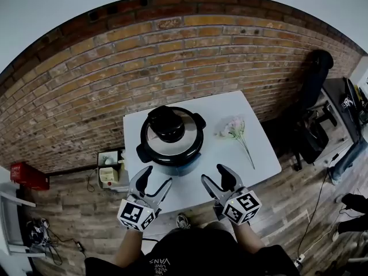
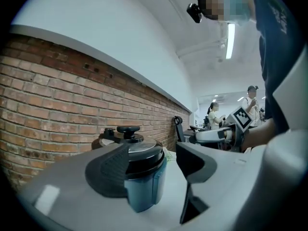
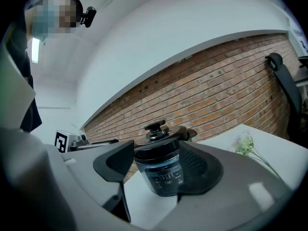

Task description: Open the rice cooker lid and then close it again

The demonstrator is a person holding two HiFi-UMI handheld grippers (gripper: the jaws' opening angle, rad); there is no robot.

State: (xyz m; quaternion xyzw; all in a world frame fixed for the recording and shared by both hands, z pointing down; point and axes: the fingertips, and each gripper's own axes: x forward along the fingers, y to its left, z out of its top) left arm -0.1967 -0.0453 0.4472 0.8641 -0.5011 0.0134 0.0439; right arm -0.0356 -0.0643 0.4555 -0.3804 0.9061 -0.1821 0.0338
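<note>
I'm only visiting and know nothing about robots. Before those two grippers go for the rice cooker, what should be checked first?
1. Is the lid closed? Ok: it sits shut on the rice cooker.
2. Is the left gripper open and empty? Ok.
3. Is the right gripper open and empty? Ok.
4. Are the grippers at the lid? Not ok: both hang short of the cooker, over the near edge of the table, touching nothing.
5. Is the flower sprig out of the way? Ok: it lies on the table apart from the cooker.
6. Is the lid locked or free to lift? Cannot tell.
</note>
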